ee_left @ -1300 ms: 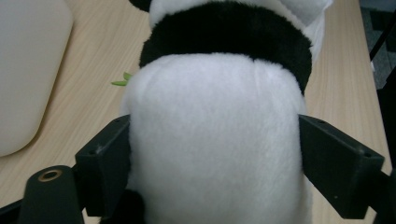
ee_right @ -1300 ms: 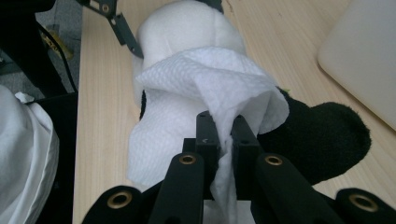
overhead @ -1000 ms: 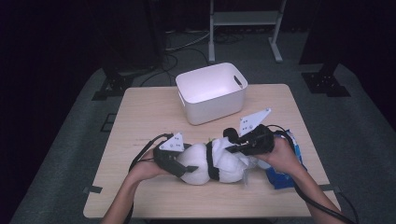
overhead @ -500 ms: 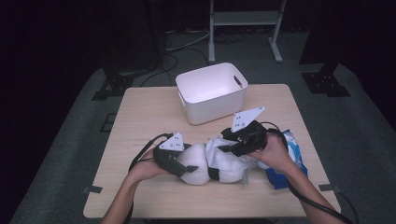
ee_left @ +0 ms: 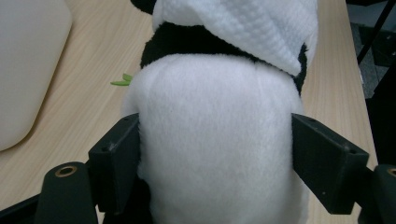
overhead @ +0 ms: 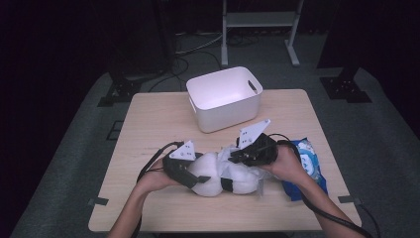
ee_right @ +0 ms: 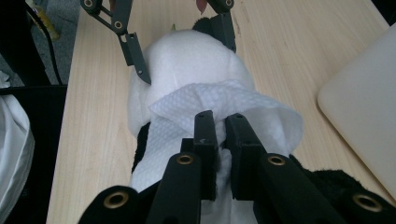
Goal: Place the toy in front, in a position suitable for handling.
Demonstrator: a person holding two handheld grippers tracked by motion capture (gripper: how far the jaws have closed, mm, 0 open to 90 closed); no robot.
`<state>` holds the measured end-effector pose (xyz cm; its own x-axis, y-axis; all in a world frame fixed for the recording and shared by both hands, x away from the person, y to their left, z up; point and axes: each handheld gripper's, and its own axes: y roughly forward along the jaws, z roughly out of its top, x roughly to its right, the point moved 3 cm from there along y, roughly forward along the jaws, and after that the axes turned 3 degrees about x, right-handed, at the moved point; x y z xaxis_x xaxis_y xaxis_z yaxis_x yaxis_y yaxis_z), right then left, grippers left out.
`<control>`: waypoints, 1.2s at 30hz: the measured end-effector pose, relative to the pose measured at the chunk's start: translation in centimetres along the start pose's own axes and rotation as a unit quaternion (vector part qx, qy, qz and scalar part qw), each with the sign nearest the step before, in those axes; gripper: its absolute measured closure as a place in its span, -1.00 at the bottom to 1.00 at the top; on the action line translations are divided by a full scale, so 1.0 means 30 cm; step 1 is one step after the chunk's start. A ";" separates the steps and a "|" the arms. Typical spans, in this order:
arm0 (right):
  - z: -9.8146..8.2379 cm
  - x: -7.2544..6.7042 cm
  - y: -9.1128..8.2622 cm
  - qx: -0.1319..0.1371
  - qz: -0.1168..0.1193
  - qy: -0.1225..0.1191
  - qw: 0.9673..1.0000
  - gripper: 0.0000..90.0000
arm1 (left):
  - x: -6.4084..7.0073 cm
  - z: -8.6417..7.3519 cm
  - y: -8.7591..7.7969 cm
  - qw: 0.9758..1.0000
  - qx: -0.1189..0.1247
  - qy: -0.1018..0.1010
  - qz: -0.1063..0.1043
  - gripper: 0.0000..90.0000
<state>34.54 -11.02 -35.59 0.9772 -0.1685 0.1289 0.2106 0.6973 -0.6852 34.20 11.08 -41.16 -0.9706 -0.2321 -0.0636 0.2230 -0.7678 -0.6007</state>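
Closing again, the right gripper point(ee_right: 219, 128) pinches the white wipe point(ee_right: 224, 112) on the plush panda point(ee_left: 215, 154); the left gripper point(ee_left: 215, 154) clamps its body near the table's point(overhead: 148, 119) front edge, wiping underway.

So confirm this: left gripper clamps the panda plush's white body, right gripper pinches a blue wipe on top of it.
Wrong colour: the wipe pinched by the right gripper is white, as the right gripper view shows. The left gripper does clamp the panda plush.
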 end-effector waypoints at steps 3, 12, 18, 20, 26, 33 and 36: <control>0.000 0.007 0.011 -0.008 -0.001 0.006 1.000 0.63 | 0.003 0.001 0.003 1.000 0.000 0.001 -0.001 -0.52; 0.015 0.014 0.056 -0.025 -0.019 -0.006 0.999 0.18 | 0.009 0.001 0.008 1.000 0.000 0.012 -0.004 -0.51; 0.015 0.026 0.057 -0.031 -0.028 -0.005 0.999 0.71 | 0.014 -0.003 0.008 1.000 0.006 0.016 -0.009 -0.51; 0.014 0.032 0.040 -0.031 -0.025 0.004 0.999 0.85 | 0.017 -0.001 0.010 1.000 0.006 0.017 -0.007 -0.51; -0.017 0.060 -0.040 -0.015 -0.035 0.029 0.999 0.87 | 0.013 -0.003 0.007 1.000 0.003 0.013 -0.007 -0.52; -0.106 0.068 -0.075 0.013 -0.002 0.073 0.997 0.87 | 0.000 0.003 -0.025 1.000 0.001 -0.006 -0.002 -0.72; -0.131 0.060 -0.087 0.021 0.009 0.083 0.996 0.87 | -0.016 -0.027 -0.032 0.999 -0.005 -0.030 -0.009 -0.81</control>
<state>35.66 -15.88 -36.37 0.9640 -0.2658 -0.0065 0.1968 0.7298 -0.6547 34.39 12.40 -41.20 -0.9673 -0.2536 -0.0041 0.2036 -0.7666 -0.6090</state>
